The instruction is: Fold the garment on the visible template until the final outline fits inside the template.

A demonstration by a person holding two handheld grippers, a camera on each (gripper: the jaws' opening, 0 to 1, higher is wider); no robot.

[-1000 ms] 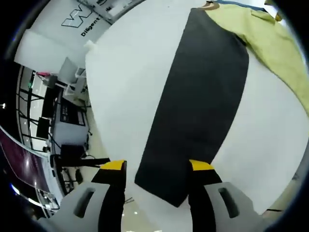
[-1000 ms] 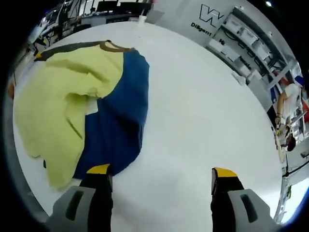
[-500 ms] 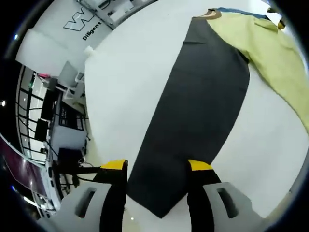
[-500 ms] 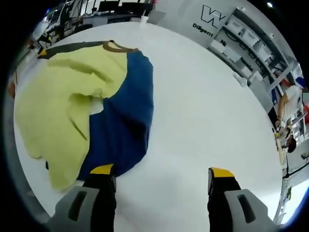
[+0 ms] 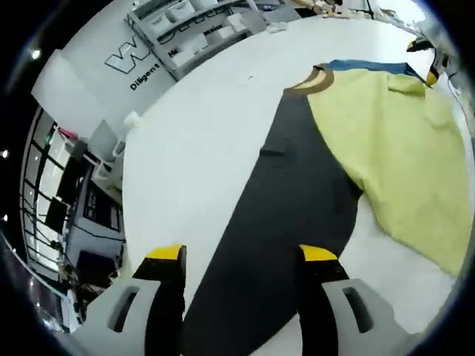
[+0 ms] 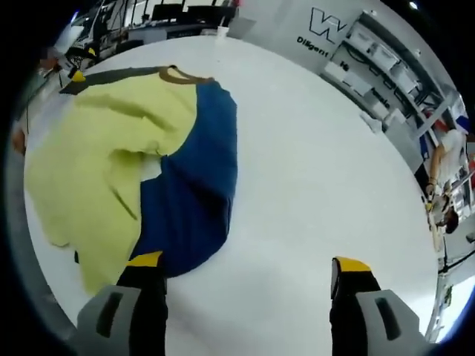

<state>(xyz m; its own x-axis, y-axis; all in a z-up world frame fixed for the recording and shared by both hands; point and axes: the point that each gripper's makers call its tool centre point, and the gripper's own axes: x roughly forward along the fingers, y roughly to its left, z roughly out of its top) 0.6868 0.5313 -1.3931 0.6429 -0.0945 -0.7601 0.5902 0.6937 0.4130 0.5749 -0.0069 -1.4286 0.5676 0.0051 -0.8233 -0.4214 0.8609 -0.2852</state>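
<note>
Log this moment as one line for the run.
left gripper open over dark sleeve | right gripper open beside blue sleeve | yellow garment body unfolded

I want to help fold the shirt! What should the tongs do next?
Probably lower the left tongs and close on the black sleeve lying between the open jaws. The right tongs, also open, sit at the blue sleeve's edge.

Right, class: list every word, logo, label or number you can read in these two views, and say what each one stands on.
"W" logo: on the white back wall, above the lettering; also in the right gripper view.
"Diligent": below that logo on the same wall; the rest of the line is cut off or too blurred to read.
Garment: no readable text.
Shelf bins: any labels too small to read.
</note>
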